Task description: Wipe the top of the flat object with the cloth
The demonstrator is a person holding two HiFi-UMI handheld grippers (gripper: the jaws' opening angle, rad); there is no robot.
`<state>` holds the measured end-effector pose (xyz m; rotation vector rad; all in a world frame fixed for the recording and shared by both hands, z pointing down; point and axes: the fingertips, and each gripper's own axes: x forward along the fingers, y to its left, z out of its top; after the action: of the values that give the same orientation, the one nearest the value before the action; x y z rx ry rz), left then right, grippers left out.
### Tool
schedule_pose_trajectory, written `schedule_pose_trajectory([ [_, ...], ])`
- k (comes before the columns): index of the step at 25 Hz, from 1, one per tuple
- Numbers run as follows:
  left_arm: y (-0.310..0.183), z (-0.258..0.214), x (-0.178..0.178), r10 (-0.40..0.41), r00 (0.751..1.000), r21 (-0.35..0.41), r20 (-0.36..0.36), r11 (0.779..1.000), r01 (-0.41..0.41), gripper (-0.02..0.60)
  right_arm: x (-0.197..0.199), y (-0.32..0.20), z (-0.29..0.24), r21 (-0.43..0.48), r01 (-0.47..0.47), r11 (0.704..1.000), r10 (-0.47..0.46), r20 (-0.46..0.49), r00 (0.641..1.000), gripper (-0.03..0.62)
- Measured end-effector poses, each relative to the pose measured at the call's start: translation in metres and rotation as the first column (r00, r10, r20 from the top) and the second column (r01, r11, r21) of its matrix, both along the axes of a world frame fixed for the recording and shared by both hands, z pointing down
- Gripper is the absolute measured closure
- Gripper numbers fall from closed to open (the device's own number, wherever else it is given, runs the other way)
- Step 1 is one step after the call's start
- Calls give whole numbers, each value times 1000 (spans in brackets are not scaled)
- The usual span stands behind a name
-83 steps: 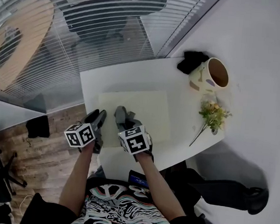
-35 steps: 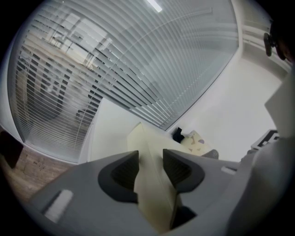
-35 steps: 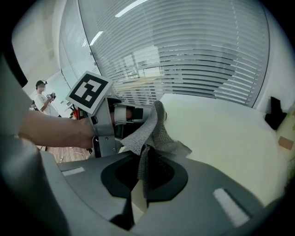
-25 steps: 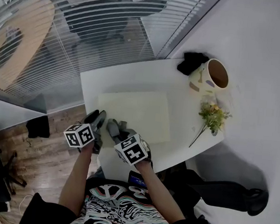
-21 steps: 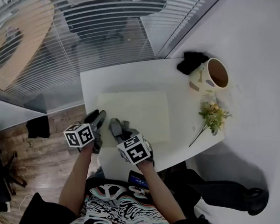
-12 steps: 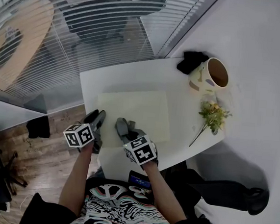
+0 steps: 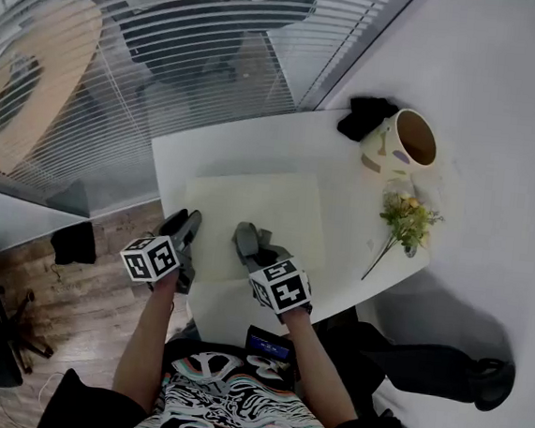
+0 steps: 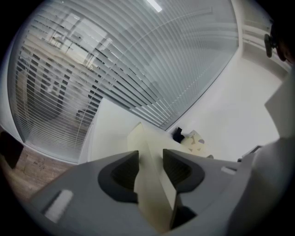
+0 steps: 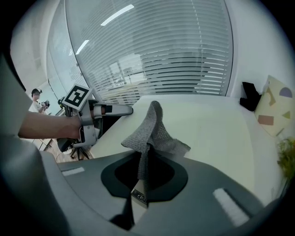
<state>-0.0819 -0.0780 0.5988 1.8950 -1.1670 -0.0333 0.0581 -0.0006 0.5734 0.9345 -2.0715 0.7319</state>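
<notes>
1. Grey mesh cloth, pinched between the closed jaws of the right gripper; its upper part stands in a fold and its lower edge rests on the flat object
2. Flat object, a cream-coloured sheet lying flat on the white table; the cloth sits near its front edge
3. Left gripper, jaws clamped on the front-left edge of the flat object, which fills the gap between them in the left gripper view
4. Patterned cup and black bundle, touching each other at the table's far right corner, apart from the flat object
5. Flower sprig, lying on the table to the right of the flat object
</notes>
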Motion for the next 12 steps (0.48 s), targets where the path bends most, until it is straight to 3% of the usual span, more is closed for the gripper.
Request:
schedule_pose_trajectory([
  [12, 0, 0, -1, -1, 1000, 1, -1, 1000, 1, 364, 51, -10, -1, 9, -127, 992, 127, -8, 992, 582],
])
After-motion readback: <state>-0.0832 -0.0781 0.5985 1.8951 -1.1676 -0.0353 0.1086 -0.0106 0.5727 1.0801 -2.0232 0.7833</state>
